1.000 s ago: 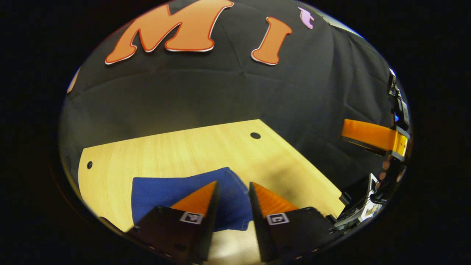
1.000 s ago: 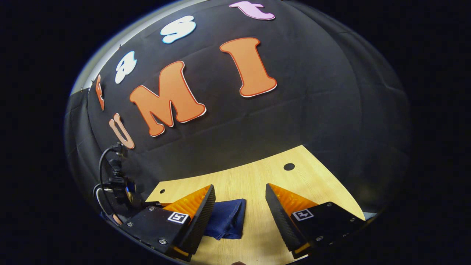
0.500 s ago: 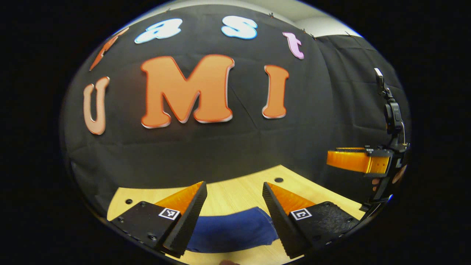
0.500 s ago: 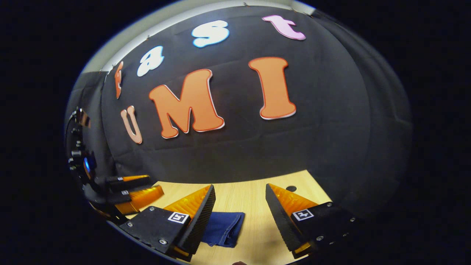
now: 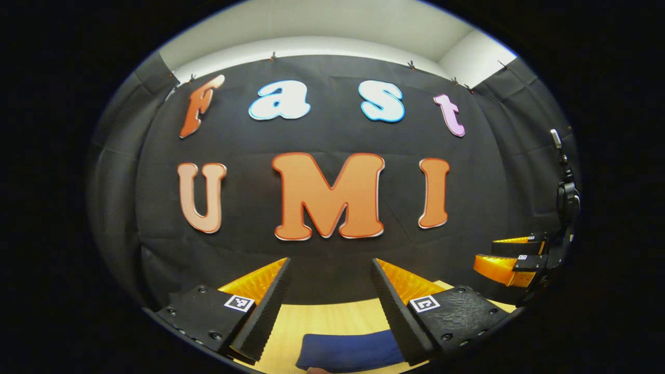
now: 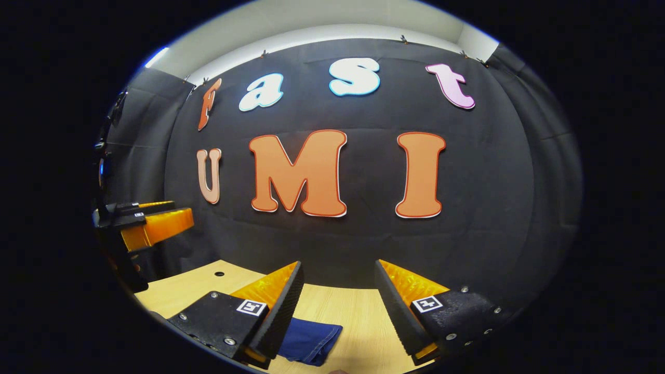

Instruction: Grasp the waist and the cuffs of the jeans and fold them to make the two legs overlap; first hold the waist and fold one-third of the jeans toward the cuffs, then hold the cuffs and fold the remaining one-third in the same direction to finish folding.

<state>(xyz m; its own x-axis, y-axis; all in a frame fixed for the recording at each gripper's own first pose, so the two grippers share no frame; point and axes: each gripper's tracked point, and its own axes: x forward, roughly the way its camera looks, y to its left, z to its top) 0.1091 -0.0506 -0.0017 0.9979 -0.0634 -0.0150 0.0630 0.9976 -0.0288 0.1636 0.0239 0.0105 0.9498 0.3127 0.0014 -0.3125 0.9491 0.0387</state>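
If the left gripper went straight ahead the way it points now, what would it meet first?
Probably the booth wall. The left gripper aims above the table's far edge, with the folded jeans below its line; depth is uncertain.

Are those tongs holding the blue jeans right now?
No: in the left gripper view the left tongs stand open with nothing between them, and the folded jeans lie below on the table.

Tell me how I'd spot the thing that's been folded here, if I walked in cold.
Start at the pale wooden table that stands against the black cloth wall. Low on it, below the open left gripper and right gripper, lie the jeans, a compact blue bundle. They are the one soft blue thing on the wood.
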